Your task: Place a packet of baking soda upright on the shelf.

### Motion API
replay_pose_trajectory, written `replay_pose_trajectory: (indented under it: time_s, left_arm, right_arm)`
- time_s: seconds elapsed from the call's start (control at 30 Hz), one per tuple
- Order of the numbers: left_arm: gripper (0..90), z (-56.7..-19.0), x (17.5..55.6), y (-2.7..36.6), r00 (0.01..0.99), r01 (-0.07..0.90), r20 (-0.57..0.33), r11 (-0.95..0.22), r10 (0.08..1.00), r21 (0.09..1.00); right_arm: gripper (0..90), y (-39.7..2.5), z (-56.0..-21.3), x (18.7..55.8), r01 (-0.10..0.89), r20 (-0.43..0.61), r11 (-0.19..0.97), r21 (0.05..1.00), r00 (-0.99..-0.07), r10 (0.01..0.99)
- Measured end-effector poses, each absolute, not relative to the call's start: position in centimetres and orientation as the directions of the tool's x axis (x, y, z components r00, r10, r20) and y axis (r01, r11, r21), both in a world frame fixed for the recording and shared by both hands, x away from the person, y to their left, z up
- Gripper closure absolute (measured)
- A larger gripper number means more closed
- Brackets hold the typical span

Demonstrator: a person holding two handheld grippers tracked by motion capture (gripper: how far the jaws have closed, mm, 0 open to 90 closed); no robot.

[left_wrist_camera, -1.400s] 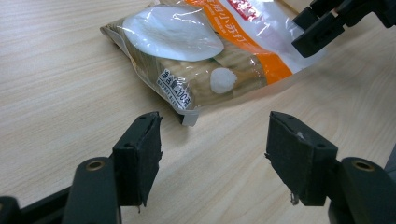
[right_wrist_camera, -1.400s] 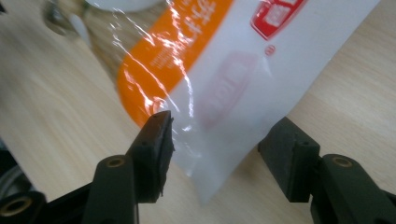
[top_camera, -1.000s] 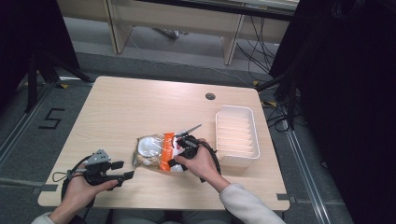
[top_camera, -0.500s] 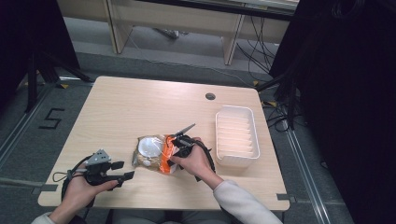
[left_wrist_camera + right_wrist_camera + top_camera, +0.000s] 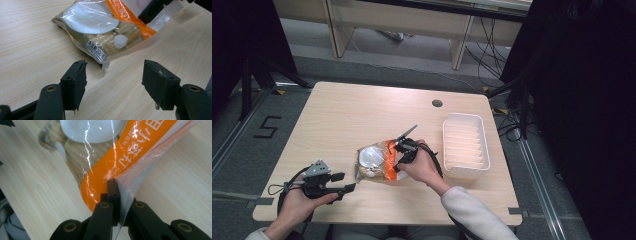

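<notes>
A clear cracker bag (image 5: 374, 162) with an orange band and a white round label lies near the table's front middle. My right gripper (image 5: 401, 161) is shut on the bag's right end; in the right gripper view the jaws pinch the clear film beside the bag's orange band (image 5: 117, 170). My left gripper (image 5: 343, 182) rests at the front left, held by a hand, its jaws open and pointing at the bag. Seen from the left gripper view, the bag (image 5: 100, 27) lies just beyond the open fingers (image 5: 75, 82), apart from them.
A white ribbed tray (image 5: 465, 145) stands on the right side of the wooden table (image 5: 362, 110), just right of my right hand. A round cable hole (image 5: 437, 103) sits at the back. Cables and a dark cloth lie past the table's right edge.
My right gripper has dragged the bag a little to the left and toward the front. The left gripper has stayed in place.
</notes>
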State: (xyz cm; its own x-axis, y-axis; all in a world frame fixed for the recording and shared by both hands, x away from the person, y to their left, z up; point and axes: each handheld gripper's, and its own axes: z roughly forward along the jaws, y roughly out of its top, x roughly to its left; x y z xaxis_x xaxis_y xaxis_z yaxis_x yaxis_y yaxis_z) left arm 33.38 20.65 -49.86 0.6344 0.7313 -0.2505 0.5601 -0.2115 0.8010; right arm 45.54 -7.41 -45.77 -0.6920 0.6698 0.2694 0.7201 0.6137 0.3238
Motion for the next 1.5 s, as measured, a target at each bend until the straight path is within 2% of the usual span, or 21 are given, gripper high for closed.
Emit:
replay_pose_trajectory:
  time_s: [0.23, 0.33, 0.37, 0.47, 0.5, 0.97, 1.27, 1.5]
  left_arm:
    - [35.4, -49.9, 33.4, 20.7, 0.634, 0.560, -0.249, -0.212, 0.732, 0.801]
    - [35.5, -49.8, 33.4, 20.7, 0.634, 0.559, -0.247, -0.213, 0.733, 0.802]
    - [35.5, -49.8, 33.4, 20.7, 0.634, 0.560, -0.249, -0.212, 0.732, 0.801]
    - [35.5, -49.8, 33.4, 20.7, 0.634, 0.560, -0.247, -0.214, 0.733, 0.800]
    - [35.5, -49.8, 33.4, 20.7, 0.633, 0.560, -0.246, -0.214, 0.734, 0.801]
    - [35.5, -49.8, 33.4, 20.6, 0.633, 0.559, -0.245, -0.214, 0.734, 0.801]
    - [35.5, -49.8, 33.4, 20.6, 0.634, 0.558, -0.246, -0.214, 0.733, 0.801]
    - [35.5, -49.8, 33.4, 20.6, 0.633, 0.559, -0.246, -0.212, 0.734, 0.802]
  right_arm:
    - [90.0, -8.0, -43.4, 46.2, 0.659, 0.224, 0.681, 0.319, -0.751, 0.621]
    - [90.0, -8.0, -42.4, 46.0, 0.616, 0.201, 0.723, 0.314, -0.787, 0.583]
    - [90.0, -8.1, -42.1, 46.2, 0.567, 0.175, 0.756, 0.326, -0.823, 0.541]
    - [90.0, -8.0, -41.1, 45.8, 0.549, 0.165, 0.775, 0.313, -0.835, 0.525]
    - [90.0, -8.1, -40.8, 45.9, 0.514, 0.148, 0.797, 0.316, -0.857, 0.494]
    - [90.0, -8.8, -36.2, 45.4, 0.374, 0.064, 0.892, 0.256, -0.927, 0.370]
    - [90.0, -8.8, -34.3, 44.8, 0.156, 0.018, 0.968, 0.198, -0.988, 0.156]
    - [90.0, -9.1, -33.7, 44.5, 0.078, 0.001, 0.982, 0.170, -0.997, 0.079]
